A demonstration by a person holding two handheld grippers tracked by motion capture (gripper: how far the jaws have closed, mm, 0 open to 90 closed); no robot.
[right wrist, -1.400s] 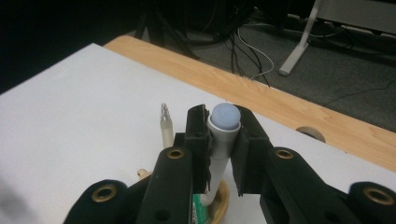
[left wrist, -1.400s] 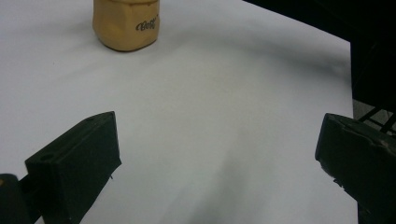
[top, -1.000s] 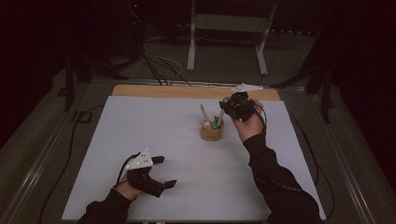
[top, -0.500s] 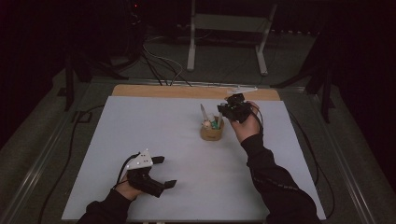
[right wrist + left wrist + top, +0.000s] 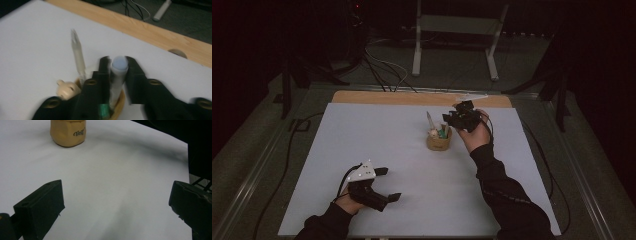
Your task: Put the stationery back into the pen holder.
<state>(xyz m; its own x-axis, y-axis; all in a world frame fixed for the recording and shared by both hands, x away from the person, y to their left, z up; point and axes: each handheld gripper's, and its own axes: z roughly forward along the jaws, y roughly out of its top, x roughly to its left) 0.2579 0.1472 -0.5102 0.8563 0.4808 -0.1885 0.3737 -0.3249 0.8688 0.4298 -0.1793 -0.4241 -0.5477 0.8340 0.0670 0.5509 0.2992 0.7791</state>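
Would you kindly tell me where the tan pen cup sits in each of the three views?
High view: the tan pen cup stands right of the table's centre, beside the right tongs.
Left gripper view: top edge, left of centre.
Right gripper view: bottom centre, its rim behind the jaws.
Shared landmark: white table sheet.

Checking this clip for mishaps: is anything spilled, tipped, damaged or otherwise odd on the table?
Nothing stands out. The tan cup stands upright on the white table with its pens inside. The right gripper has a blue-capped pen between its jaws over the cup; they have just been opening. The left gripper rests open.
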